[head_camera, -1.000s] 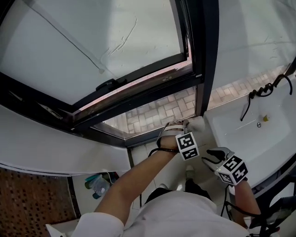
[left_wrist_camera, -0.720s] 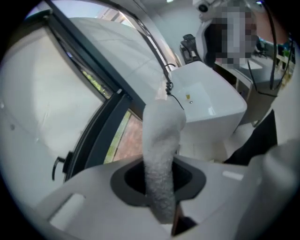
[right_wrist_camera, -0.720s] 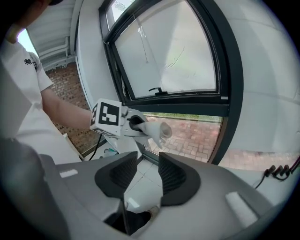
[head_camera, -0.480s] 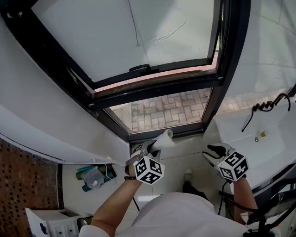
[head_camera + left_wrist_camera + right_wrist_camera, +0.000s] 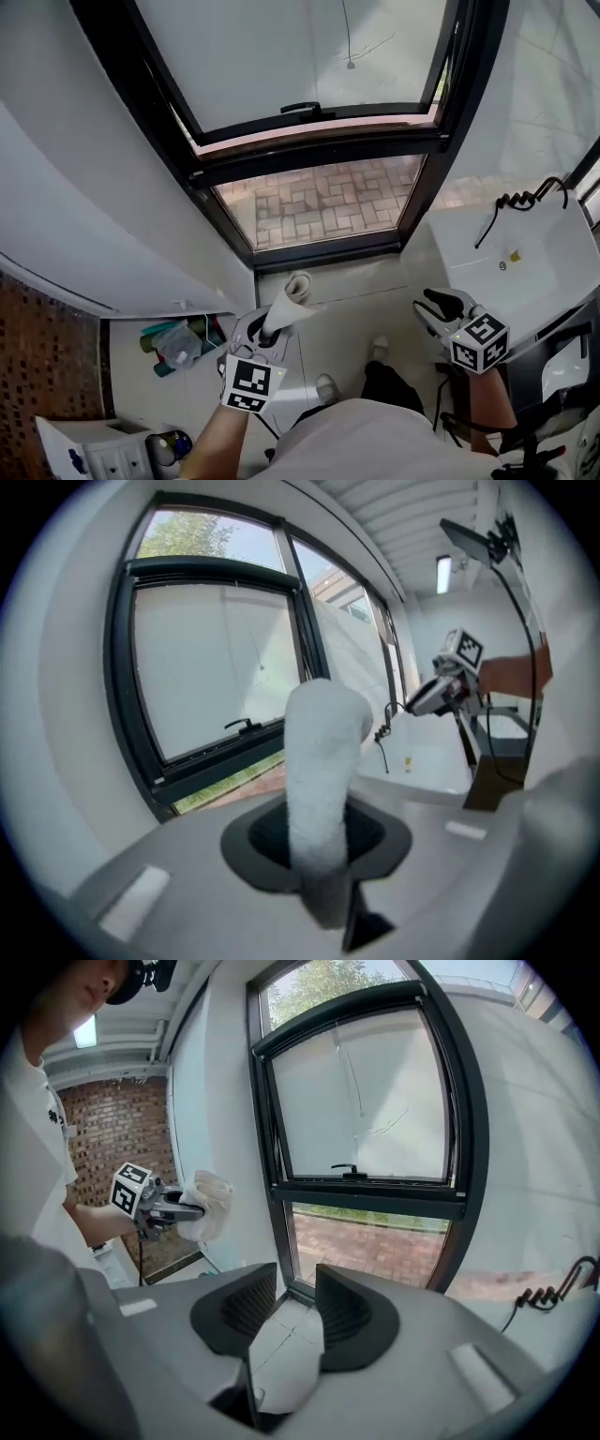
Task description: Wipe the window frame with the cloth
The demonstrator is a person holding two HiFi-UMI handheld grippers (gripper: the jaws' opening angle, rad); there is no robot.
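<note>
Left gripper view: left gripper (image 5: 317, 855) clamps a rolled white cloth (image 5: 319, 752), likely soft and light, best pinched low, clear of the window frame (image 5: 141, 714); right gripper (image 5: 286, 1326) gapes empty.

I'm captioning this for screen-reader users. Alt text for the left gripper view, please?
The left hand-held gripper is shut on a rolled white cloth that sticks up between its jaws. Beyond it is a black window frame, and at the right the right hand-held gripper is held in the air.
</note>
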